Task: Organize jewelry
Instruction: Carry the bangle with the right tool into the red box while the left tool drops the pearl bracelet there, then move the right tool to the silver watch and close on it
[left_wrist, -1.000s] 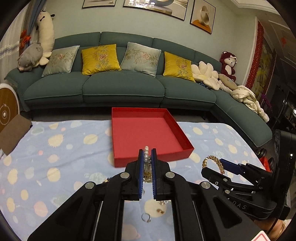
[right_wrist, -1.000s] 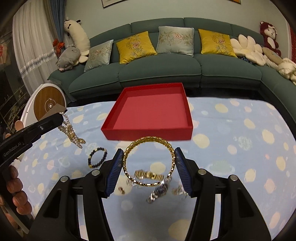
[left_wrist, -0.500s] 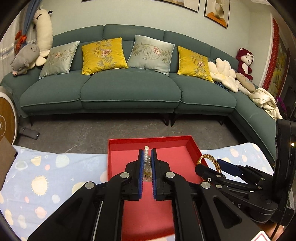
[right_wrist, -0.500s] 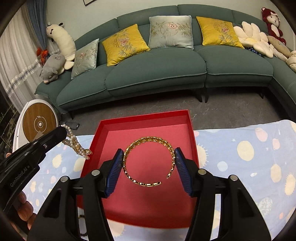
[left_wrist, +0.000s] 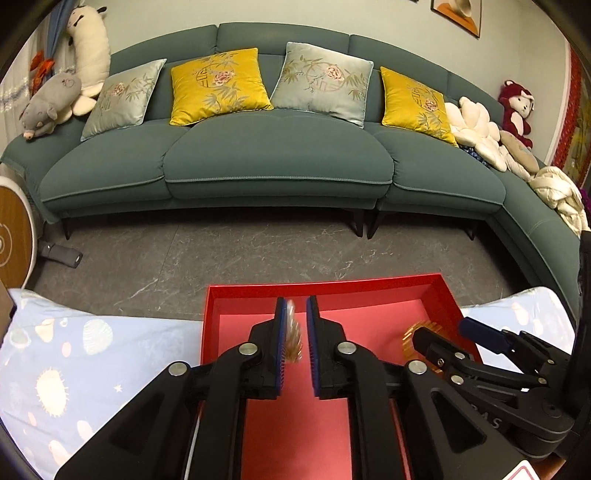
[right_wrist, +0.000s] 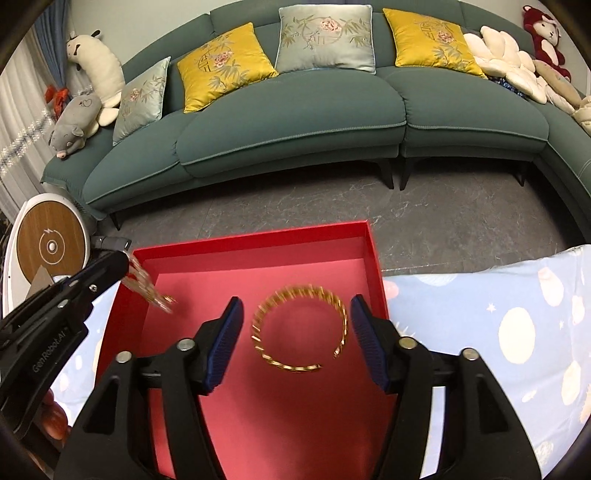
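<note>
The red box (left_wrist: 325, 284) lies open under both grippers. My left gripper (left_wrist: 295, 301) hangs over its floor with the jaws opening. A blurred pearl and gold necklace (left_wrist: 291, 332) hangs between them beside the left pad, with a gap to the right pad. In the right wrist view the same necklace (right_wrist: 147, 291) streaks down from the left gripper (right_wrist: 122, 258) into the box (right_wrist: 251, 240). My right gripper (right_wrist: 296, 301) is also opening. The gold bangle (right_wrist: 301, 363) sits blurred between its pads, touching neither. From the left wrist camera the right gripper (left_wrist: 441, 328) and the bangle (left_wrist: 417, 332) appear over the box's right side.
The box stands at the far edge of a table under a pale blue spotted cloth (right_wrist: 517, 332). Beyond it are grey floor (left_wrist: 258, 251) and a green sofa (left_wrist: 277, 158) with cushions. A round wooden-faced device (right_wrist: 51, 243) stands at the left. A hand (right_wrist: 51, 417) holds the left gripper.
Both grippers have travelled forward from the loose jewelry to above the red box. Both sets of jaws have widened, so the necklace and the bangle are no longer clamped and blur downward.
</note>
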